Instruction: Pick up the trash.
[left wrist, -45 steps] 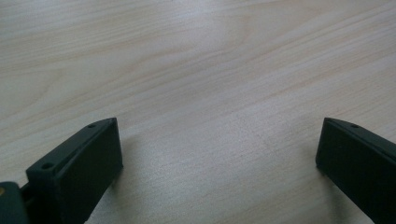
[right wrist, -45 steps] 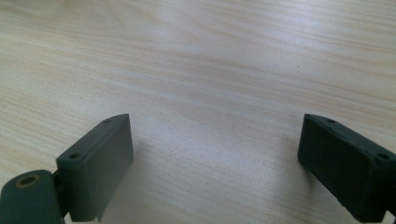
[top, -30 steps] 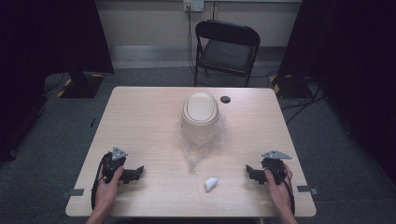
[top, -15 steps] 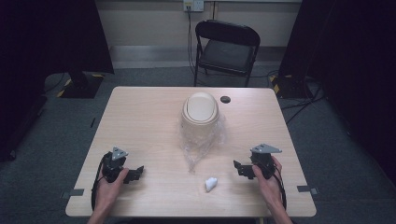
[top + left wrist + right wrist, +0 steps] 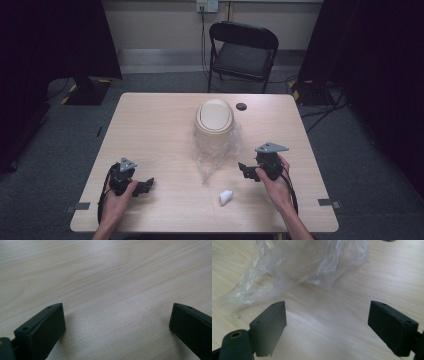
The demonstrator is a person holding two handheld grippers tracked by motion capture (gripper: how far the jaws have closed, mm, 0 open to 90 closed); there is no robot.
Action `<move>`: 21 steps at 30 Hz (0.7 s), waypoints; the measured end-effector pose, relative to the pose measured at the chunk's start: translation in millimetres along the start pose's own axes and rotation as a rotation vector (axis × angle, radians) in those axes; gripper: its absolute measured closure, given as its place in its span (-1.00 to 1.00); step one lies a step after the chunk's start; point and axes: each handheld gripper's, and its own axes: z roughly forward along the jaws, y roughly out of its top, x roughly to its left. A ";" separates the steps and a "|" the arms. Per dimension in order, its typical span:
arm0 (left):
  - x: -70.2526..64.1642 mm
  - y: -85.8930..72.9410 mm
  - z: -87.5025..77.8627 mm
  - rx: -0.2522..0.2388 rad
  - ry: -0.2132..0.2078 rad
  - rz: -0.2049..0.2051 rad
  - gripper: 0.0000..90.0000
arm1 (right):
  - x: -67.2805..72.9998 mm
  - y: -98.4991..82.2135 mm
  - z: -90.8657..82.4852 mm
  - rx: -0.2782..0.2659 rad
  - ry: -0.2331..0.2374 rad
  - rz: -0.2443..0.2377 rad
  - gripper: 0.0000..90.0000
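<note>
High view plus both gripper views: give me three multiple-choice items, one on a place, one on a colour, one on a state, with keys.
1. Where is the white wad?
A. behind the bin
B. between the grippers, near the front edge
C. on the chair

2. What colour is the bin?
A. beige
B. red
C. blue

3. How is the right gripper?
A. shut on the bag
B. shut, empty
C. open

Key: B, it lies in front of the plastic bag; A, its lid is beige; C, its jaws stand apart over bare table.

Pale matt wood-grain table (image 5: 150, 130), crinkled glossy clear plastic bag (image 5: 307, 262), matt black tongs (image 5: 327, 327).
</note>
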 end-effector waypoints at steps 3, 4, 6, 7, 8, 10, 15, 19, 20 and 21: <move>0.0 0.0 0.0 0.000 -0.001 -0.001 -1.00 | 1.7 9.3 2.2 -0.015 0.024 -0.001 -0.65; 0.0 0.0 0.0 0.000 0.000 0.000 -1.00 | 2.3 12.4 3.1 -0.012 0.027 0.000 -0.64; 0.0 0.0 0.1 0.000 0.000 -0.001 -1.00 | 2.2 18.0 5.7 -0.022 0.031 -0.003 -0.62; 0.0 0.0 0.0 0.000 0.000 -0.001 -1.00 | 1.8 21.1 6.7 -0.022 0.037 0.001 -0.62; 0.0 0.0 0.0 0.000 0.000 0.000 -1.00 | 1.4 24.2 7.5 -0.026 0.042 0.002 -0.62; 0.0 0.0 0.0 0.000 -0.001 0.000 -1.00 | 1.1 31.0 8.2 -0.039 0.041 0.001 -0.63; 0.0 0.0 0.0 0.000 -0.001 -0.001 -1.00 | 0.3 46.9 10.2 -0.052 0.059 0.000 -0.69; 0.0 0.0 0.0 0.000 0.000 -0.001 -1.00 | 2.5 58.2 11.3 -0.051 0.063 -0.026 -0.70; -0.1 0.0 0.0 0.000 -0.001 -0.001 -1.00 | 2.7 61.0 10.3 -0.056 0.068 -0.029 -0.70; 0.0 0.0 0.0 0.000 0.000 -0.001 -1.00 | 3.2 63.6 9.6 -0.062 0.064 -0.031 -0.70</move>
